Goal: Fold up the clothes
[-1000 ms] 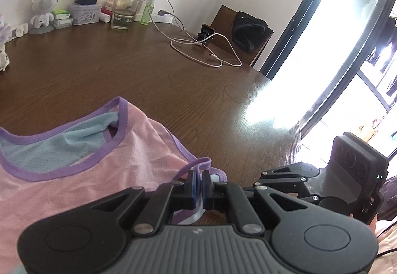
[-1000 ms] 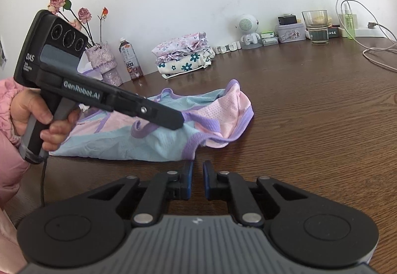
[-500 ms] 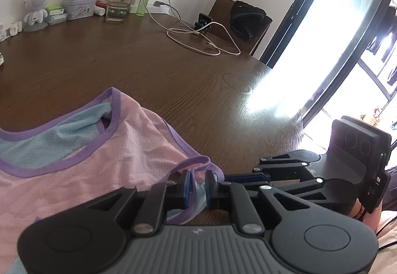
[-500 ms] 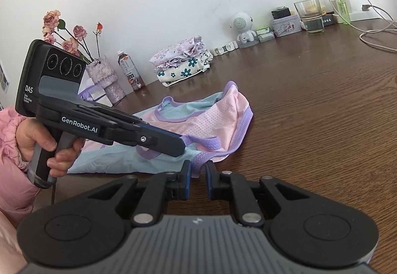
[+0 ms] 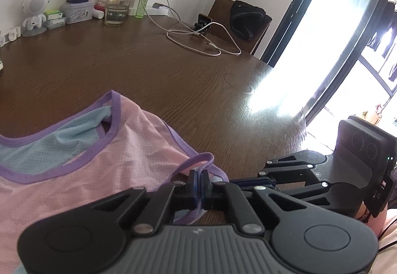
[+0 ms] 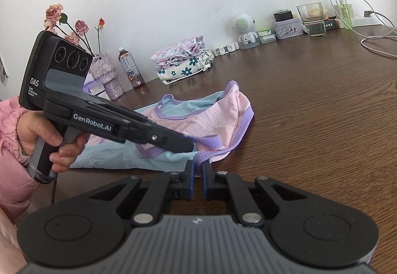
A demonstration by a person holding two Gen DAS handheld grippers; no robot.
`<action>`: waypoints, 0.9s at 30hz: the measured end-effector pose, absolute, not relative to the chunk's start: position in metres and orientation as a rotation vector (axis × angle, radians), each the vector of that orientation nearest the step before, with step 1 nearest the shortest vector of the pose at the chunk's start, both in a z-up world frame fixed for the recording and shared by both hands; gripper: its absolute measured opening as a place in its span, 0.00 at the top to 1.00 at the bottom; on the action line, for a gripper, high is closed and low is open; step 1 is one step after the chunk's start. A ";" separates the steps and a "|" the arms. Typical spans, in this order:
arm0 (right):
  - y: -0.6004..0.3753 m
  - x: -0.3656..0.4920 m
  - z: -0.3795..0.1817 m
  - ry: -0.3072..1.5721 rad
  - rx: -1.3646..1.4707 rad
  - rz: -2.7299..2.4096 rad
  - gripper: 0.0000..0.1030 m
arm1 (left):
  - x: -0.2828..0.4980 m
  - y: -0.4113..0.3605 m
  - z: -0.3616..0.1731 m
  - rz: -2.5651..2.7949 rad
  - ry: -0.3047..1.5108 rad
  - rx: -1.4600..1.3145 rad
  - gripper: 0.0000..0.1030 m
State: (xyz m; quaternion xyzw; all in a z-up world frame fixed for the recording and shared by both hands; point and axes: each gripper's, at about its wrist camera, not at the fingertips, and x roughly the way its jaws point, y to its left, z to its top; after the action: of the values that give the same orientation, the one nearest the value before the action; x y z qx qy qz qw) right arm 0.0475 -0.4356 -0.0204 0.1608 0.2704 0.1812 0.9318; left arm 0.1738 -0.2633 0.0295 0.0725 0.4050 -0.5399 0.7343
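A pink mesh tank top [image 5: 124, 162] with purple trim and a light blue inside lies on the dark wooden table [image 5: 148, 75]. My left gripper [image 5: 198, 176] is shut on its purple strap near the front edge. From the right wrist view the same top [image 6: 211, 117] spreads to the left, and the left gripper [image 6: 189, 146] points down into it, held by a hand [image 6: 44, 135]. My right gripper [image 6: 197, 166] sits at the top's near purple edge, jaws closing on it. The right gripper [image 5: 232, 181] reaches in just beside the left one.
A stack of folded floral clothes [image 6: 183, 63], a vase of roses [image 6: 104, 73] and a bottle [image 6: 130, 70] stand along the back wall. Further right are a robot-shaped speaker [image 5: 34, 11], a glass [image 5: 116, 7] and a white cable [image 5: 203, 43]. A chair with a black bag [image 5: 245, 18] stands behind the table.
The left jaws parted slightly half a second ago and have shut again on the strap. The right gripper's tips, earlier over bare table, now meet the top's purple edge and have narrowed.
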 end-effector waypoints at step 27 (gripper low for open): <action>-0.431 0.096 0.003 0.586 0.179 0.406 0.65 | 0.200 -0.250 0.041 -1.177 0.836 -0.003 0.99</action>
State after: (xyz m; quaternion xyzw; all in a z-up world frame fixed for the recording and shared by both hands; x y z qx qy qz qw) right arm 0.0964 -0.4308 0.0025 0.0873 0.2864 0.1983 0.9333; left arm 0.1999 -0.2498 0.0406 -0.0016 0.3827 -0.5385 0.7507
